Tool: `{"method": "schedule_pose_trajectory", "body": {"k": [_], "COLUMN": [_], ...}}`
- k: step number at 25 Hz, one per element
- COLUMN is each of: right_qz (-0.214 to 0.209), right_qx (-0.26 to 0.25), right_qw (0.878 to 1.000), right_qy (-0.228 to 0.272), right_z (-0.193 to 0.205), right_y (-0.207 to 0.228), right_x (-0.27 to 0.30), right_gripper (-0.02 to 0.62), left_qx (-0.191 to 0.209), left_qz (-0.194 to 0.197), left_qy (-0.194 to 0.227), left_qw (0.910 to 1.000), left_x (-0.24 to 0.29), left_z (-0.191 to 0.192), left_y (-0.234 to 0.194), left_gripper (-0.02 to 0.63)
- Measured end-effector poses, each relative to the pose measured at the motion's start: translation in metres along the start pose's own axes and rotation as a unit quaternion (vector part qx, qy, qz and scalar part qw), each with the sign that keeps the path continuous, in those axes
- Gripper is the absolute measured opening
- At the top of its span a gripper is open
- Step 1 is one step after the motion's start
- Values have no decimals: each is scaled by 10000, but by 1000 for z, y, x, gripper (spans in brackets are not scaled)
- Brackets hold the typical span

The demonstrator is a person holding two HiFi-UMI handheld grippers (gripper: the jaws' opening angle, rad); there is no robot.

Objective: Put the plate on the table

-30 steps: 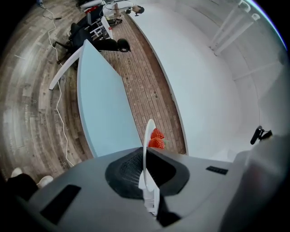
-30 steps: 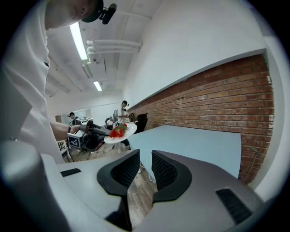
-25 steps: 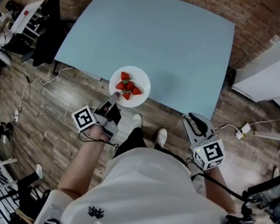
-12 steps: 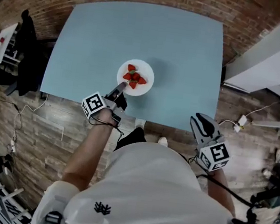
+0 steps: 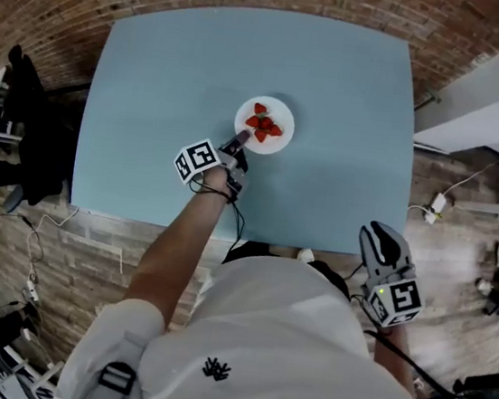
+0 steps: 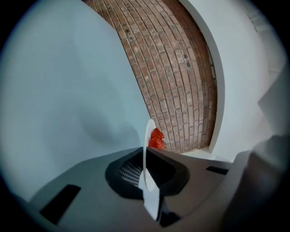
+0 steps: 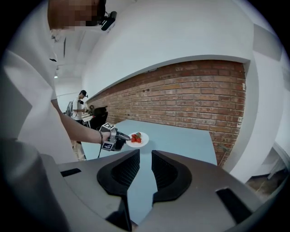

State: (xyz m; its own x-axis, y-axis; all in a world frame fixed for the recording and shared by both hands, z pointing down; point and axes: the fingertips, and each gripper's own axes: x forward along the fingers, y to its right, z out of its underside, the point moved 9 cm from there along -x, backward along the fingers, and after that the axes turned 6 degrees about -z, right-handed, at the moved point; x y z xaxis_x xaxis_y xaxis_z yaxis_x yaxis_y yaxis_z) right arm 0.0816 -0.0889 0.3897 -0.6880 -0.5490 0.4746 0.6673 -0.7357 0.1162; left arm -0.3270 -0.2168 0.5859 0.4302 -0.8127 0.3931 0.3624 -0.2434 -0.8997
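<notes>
The white plate [image 5: 283,115] of strawberries [image 5: 263,126] is pinched by its near rim in the left claw [image 5: 241,138] and is held out beyond it, over the middle of the blue desk [image 5: 175,75]. Contact with the top cannot be confirmed. Being round, the plate has no long axis; it is carried level, face up. The right claw [image 5: 380,234], slightly spread and empty, is held by the desk's front edge, well apart. Only a short lowering is judged necessary.

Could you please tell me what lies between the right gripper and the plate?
Only bare blue table: in the head view, nothing stands on the stretch between the right gripper and the plate.
</notes>
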Motion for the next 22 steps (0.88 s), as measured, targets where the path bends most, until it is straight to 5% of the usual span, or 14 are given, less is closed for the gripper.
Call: {"method": "schedule_pose_trajectory", "body": {"k": [10,22], "right_qz": [674,747], "right_qx": [415,579], "right_qw": [9966,9951], "right_qy": [-240,-284], "right_z": [-3,-2], "right_y": [-4,0], "right_x": [3,5], "right_gripper": [86,86], "left_qx": [84,496], "left_qz": [-537,-1204], "left_qy": [-463,-531], "left_qw": [9975,9901], "left_x": [61,75], "left_z": [-28,-26], "left_y": [-26,-28], "left_gripper": [9,28]}}
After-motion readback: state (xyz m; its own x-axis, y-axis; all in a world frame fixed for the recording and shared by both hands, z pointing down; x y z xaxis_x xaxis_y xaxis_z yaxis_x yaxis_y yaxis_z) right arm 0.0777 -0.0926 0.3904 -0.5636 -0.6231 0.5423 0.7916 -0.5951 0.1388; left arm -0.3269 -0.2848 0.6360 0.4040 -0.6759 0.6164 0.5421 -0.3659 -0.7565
